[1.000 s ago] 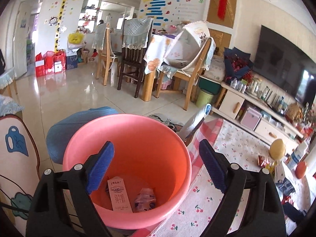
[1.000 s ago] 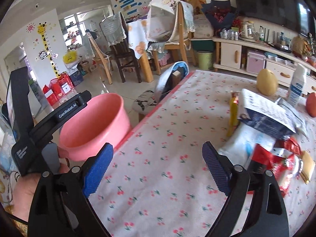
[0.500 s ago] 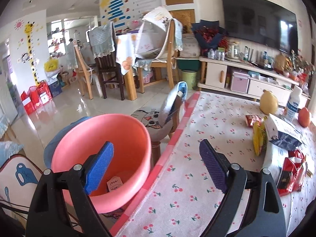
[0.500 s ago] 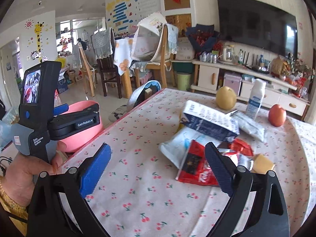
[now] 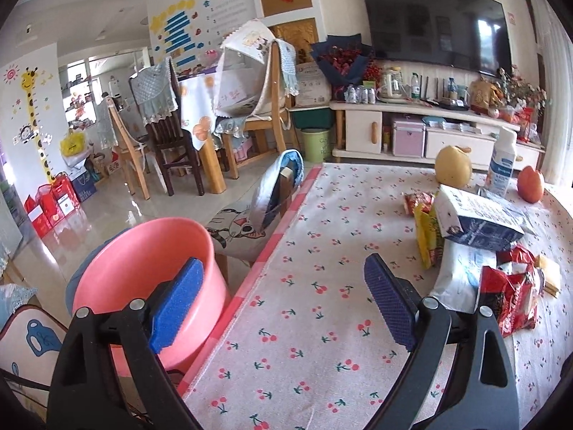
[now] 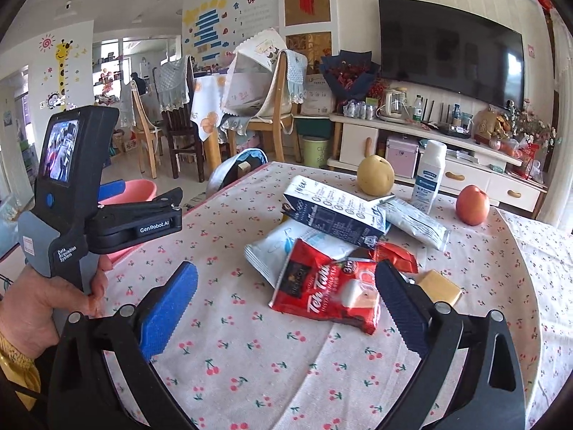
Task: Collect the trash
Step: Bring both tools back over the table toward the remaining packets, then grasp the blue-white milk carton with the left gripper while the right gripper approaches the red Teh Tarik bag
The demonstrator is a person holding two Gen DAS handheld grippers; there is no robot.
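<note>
A heap of trash lies on the cherry-print table [image 6: 286,358]: a red Teh Tarik packet [image 6: 329,295], a white pouch [image 6: 283,249], a dark blue carton [image 6: 333,215] and a yellow wrapper [image 5: 426,236]. A pink bucket [image 5: 143,272] stands beside the table's left edge. My right gripper [image 6: 283,308] is open and empty, just in front of the red packet. My left gripper [image 5: 283,304] is open and empty, over the table edge next to the bucket; its body shows in the right wrist view [image 6: 107,215].
A yellow pear [image 6: 375,176], a white bottle [image 6: 429,175] and a red apple [image 6: 472,204] stand behind the heap. A chair with a cat cushion [image 5: 247,229] sits at the table's far left side. Dining chairs and a TV cabinet lie beyond.
Both grippers swung right, from the bucket toward the trash heap. The right gripper came close to the red packet. Both stayed open.
</note>
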